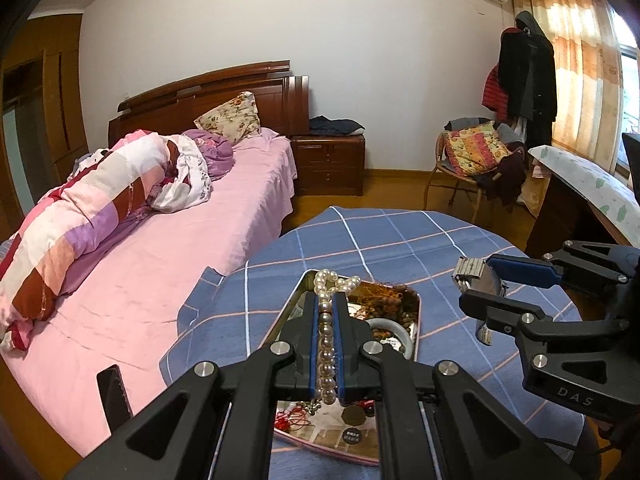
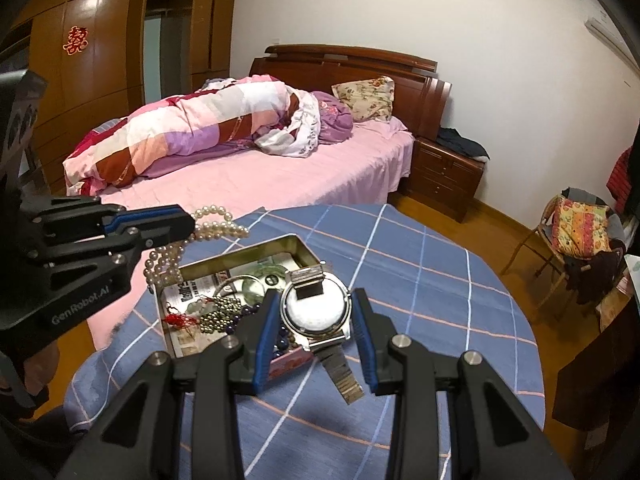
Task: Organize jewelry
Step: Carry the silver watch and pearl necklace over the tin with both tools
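My left tool is clamped on a long strand of white pearl beads, its blue pads pressed nearly together with the beads running down the slot between them. I grip it mid-length so both loose ends hang free and can be lowered without snagging; from the right wrist view the pearls droop in loops off the tool's tip, beside the far left corner of the open rectangular metal tin.

My right tool is closed on a silver round-cased wristwatch with a metal link band, pads against the two sides of the case, back plate facing up. Holding the rigid case rather than the band keeps it from swinging; one strap end dangles below.

Both tools tilt downward over the round table draped in a blue checked cloth, left one above the tin, right one at the tin's near right corner. The tin already holds mixed beads, a red cord and a pale bangle, so I judge both pieces are mid-sorting.
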Tool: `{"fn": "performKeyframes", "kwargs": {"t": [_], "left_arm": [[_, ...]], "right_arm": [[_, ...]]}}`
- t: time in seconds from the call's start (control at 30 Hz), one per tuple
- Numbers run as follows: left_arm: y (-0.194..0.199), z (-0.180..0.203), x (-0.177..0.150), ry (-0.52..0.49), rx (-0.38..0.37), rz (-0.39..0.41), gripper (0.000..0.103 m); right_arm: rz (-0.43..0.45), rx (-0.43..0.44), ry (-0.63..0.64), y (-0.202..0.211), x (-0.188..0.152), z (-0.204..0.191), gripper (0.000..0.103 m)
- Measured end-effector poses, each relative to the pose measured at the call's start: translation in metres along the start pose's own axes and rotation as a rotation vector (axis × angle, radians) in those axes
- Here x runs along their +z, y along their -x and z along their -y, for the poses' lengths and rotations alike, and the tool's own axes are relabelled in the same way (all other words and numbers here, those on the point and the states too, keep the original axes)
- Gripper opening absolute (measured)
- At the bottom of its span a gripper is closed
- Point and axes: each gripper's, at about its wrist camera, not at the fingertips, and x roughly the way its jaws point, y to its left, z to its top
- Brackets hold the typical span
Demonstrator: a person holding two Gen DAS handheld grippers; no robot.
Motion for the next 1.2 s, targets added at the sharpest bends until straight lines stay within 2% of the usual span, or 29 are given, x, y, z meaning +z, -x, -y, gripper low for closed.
{"fn": "performKeyframes", "kwargs": {"t": [0.67, 1.2], "left_arm": [[-0.008, -0.031, -0.007, 0.038, 0.038, -0.018, 0.005], [-0.027, -0.044, -0.015, 0.073, 0.056, -0.057, 0.005]], "right_arm": [[-0.010, 0.037, 0.058, -0.020, 0.020, -0.032, 0.038], [-0.017, 0.066, 0.057, -0.037, 0.021, -0.042, 0.038]]}}
